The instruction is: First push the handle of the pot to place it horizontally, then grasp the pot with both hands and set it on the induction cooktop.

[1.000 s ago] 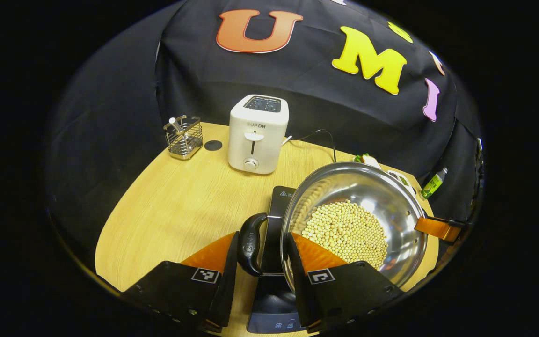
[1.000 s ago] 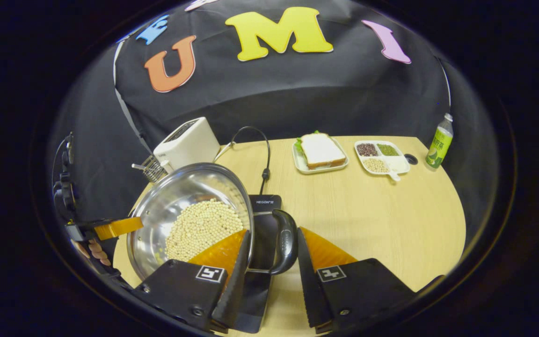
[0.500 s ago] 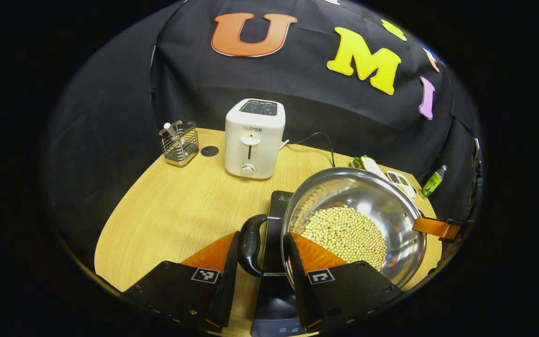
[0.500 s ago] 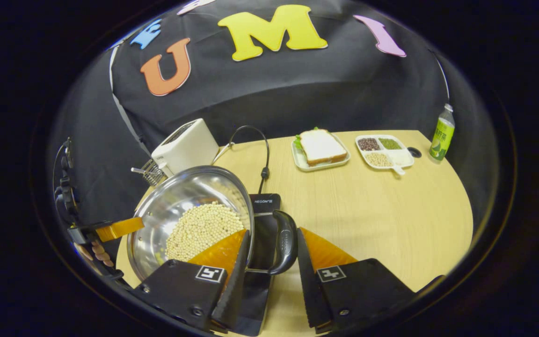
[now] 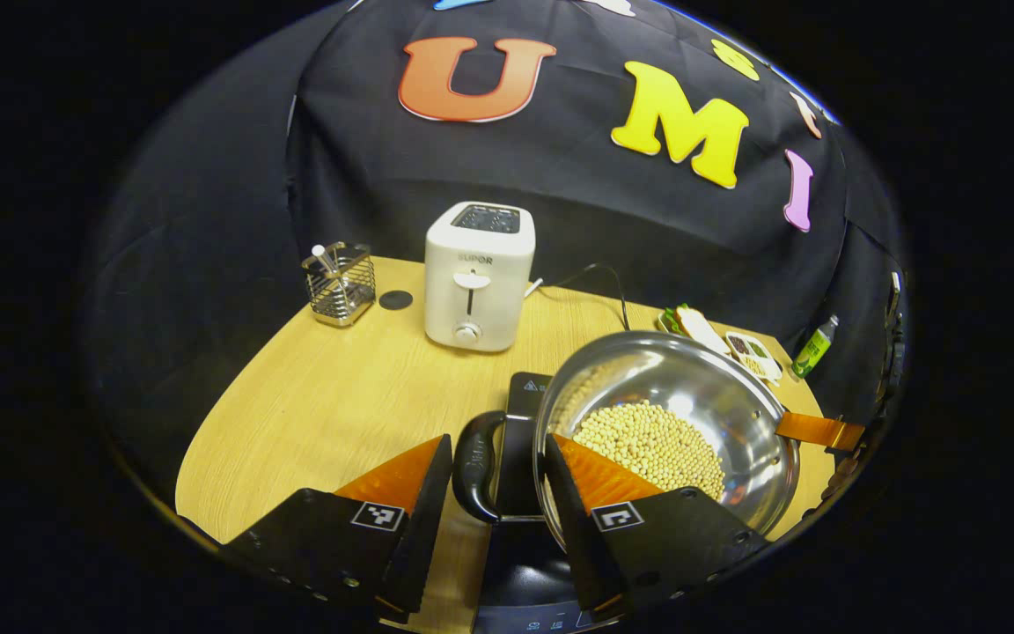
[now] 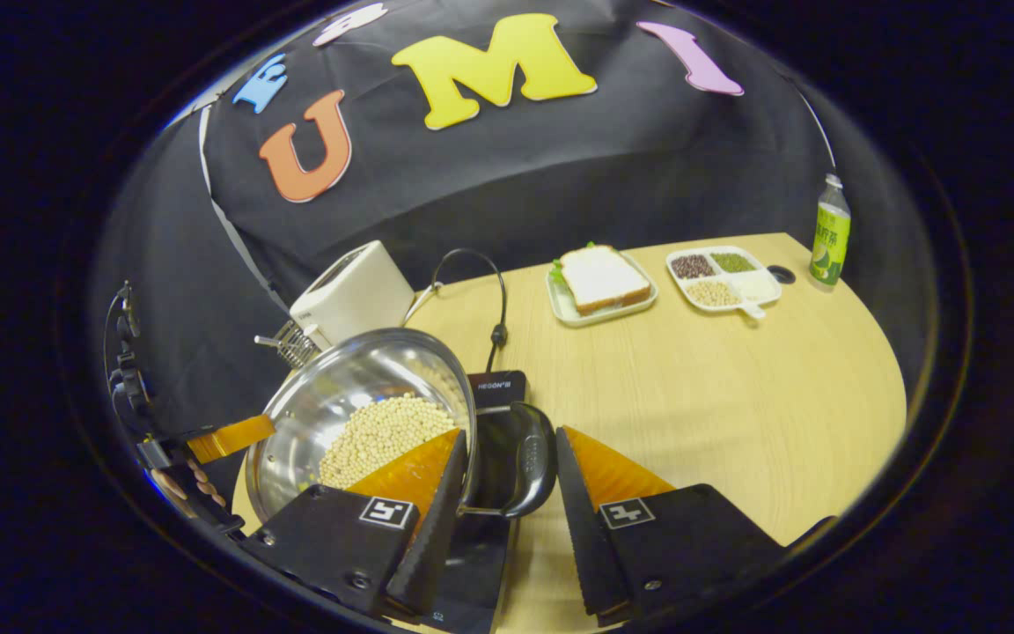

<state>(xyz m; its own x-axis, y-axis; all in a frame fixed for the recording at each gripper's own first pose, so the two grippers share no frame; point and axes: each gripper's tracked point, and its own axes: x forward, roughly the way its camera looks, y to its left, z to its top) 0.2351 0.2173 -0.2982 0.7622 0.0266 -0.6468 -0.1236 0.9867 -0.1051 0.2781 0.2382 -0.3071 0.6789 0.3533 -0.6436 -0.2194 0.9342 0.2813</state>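
We saw the pot (image 5: 674, 423), a shiny steel one with pale beans (image 5: 652, 445) heaped in its bottom, sitting over the black induction cooktop (image 5: 520, 423) near the front edge of the wooden worktop (image 5: 331, 405). Whether its base rested on the glass or hung just above it, we could not tell.

In the left gripper view, the left gripper (image 5: 494, 480) was spread, with the pot's black loop handle (image 5: 474, 465) in the gap between its fingers. One finger lay against the pot's rim, the other stood just beside the handle, and we could not see both pressing on it. In the right gripper view, the right gripper (image 6: 507, 475) was likewise spread around the opposite black handle (image 6: 532, 462), one finger over the rim and beans (image 6: 384, 431), the other on the outer side of the loop with a sliver of space showing.

In that view the left gripper (image 6: 230, 438) also appeared at the pot's (image 6: 357, 414) far side, with fingers of the person's hand (image 6: 194, 480) below it.

Toward the back edge stood a white toaster (image 5: 479, 275) and a wire utensil holder (image 5: 340, 283). Along the back, toward the right-hand corner, were a sandwich on a plate (image 6: 599, 282), a divided dish of grains (image 6: 723, 280) and a green bottle (image 6: 828, 233). A black cable (image 6: 494, 295) ran from the cooktop (image 6: 498, 392) toward the back.
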